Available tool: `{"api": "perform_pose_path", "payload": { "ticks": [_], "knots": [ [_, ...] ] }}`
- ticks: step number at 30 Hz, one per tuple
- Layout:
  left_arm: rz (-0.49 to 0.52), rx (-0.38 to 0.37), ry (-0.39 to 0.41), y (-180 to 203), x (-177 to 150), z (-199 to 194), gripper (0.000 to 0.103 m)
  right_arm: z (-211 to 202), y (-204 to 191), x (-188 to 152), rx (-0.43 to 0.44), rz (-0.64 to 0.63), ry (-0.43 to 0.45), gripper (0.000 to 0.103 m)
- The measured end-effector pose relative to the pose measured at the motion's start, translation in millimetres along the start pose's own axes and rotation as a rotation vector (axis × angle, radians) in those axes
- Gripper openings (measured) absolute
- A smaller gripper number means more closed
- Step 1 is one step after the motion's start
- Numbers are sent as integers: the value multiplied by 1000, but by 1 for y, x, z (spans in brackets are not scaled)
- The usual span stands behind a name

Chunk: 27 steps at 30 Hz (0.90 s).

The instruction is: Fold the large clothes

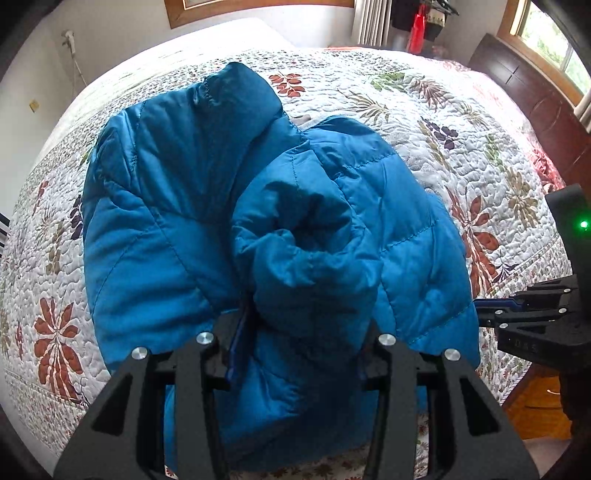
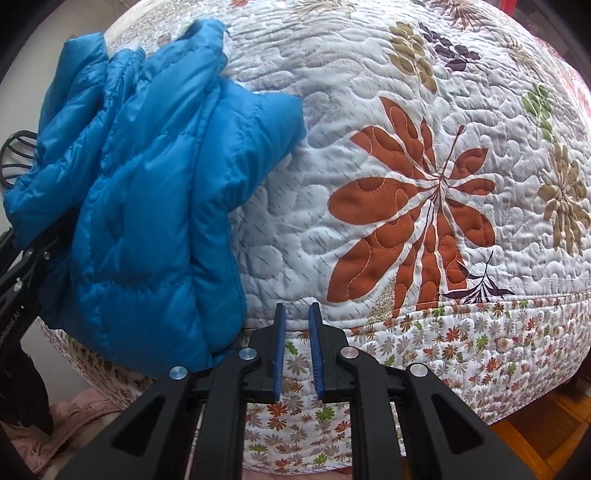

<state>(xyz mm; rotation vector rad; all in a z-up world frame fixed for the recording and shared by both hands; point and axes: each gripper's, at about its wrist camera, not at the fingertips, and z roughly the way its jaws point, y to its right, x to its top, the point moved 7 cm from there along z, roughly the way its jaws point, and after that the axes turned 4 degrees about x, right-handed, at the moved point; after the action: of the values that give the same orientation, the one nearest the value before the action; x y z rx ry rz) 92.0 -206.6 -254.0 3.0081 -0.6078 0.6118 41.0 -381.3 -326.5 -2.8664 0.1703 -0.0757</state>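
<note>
A blue puffer jacket [image 1: 207, 206] lies bunched on a bed with a floral quilt [image 1: 424, 110]. My left gripper [image 1: 303, 325] is shut on a thick roll of the jacket's fabric near the bed's front edge; the fabric hides its fingertips. The jacket [image 2: 147, 192] also fills the left of the right wrist view. My right gripper [image 2: 296, 317] is nearly shut and empty, just right of the jacket at the quilt's [image 2: 406, 110] front edge. It also shows at the right edge of the left wrist view [image 1: 480, 306], close to the jacket's hem.
A dark wooden headboard [image 1: 535, 110] and a window stand at the far right. Clothes hang at the back [image 1: 417, 26]. Wooden floor [image 2: 546, 435] lies below the bed. A pink garment [image 2: 66, 424] lies on the floor at the lower left.
</note>
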Motion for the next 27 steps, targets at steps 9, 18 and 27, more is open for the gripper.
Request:
{"api": "perform_pose_path", "payload": {
  "ticks": [9,18,27],
  "knots": [
    [-35,-127,66,-1,4,-65,55,-55,-12,14,-30,-43,98,22],
    [-189,-29,168,-71,20,-110,59,-112,-65,39,26,-159,194,46],
    [-294,168,-25,-133,12,-42,56,-114,-142,61,40,-287,165,61]
  ]
}}
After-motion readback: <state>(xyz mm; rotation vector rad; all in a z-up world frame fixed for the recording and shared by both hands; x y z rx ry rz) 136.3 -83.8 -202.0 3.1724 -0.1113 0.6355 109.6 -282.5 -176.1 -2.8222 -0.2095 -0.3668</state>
